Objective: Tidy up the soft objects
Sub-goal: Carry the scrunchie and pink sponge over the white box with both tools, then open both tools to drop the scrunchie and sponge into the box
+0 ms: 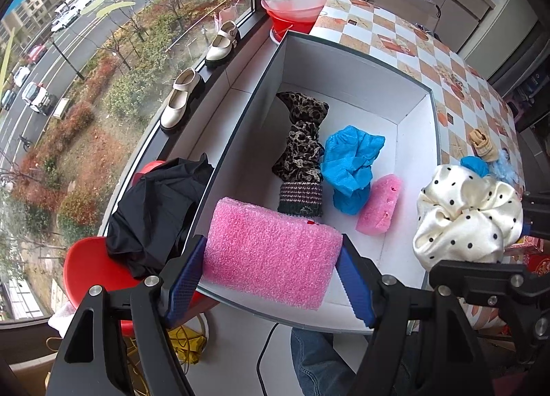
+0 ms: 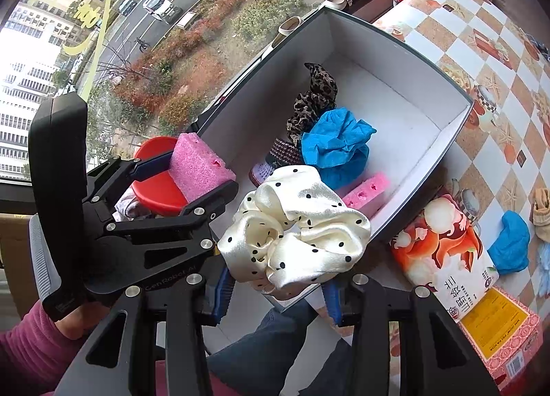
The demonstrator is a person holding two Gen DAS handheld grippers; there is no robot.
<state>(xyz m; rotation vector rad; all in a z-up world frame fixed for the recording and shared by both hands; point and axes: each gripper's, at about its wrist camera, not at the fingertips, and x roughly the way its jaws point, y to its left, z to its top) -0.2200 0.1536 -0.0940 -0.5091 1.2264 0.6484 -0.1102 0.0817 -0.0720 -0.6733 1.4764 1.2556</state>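
Observation:
My left gripper [image 1: 271, 275] is shut on a pink foam block [image 1: 271, 251] and holds it over the near edge of the white box [image 1: 343, 73]; the block also shows in the right wrist view [image 2: 197, 165]. My right gripper [image 2: 278, 296] is shut on a cream polka-dot scrunchie [image 2: 295, 227], held above the box's near corner; the scrunchie also shows in the left wrist view [image 1: 467, 217]. Inside the box lie a leopard-print cloth [image 1: 302, 134], a blue shoe cover [image 1: 350, 165], a striped knit piece [image 1: 300, 198] and a small pink sponge [image 1: 380, 205].
On the checkered table [image 2: 481, 52] lie another blue shoe cover [image 2: 510, 244], a beige sock [image 2: 541, 207] and a printed packet [image 2: 447, 244]. A red chair with black cloth [image 1: 154, 210] stands left of the box. Shoes [image 1: 182, 100] sit on the window sill; basins [image 1: 295, 0] stand behind.

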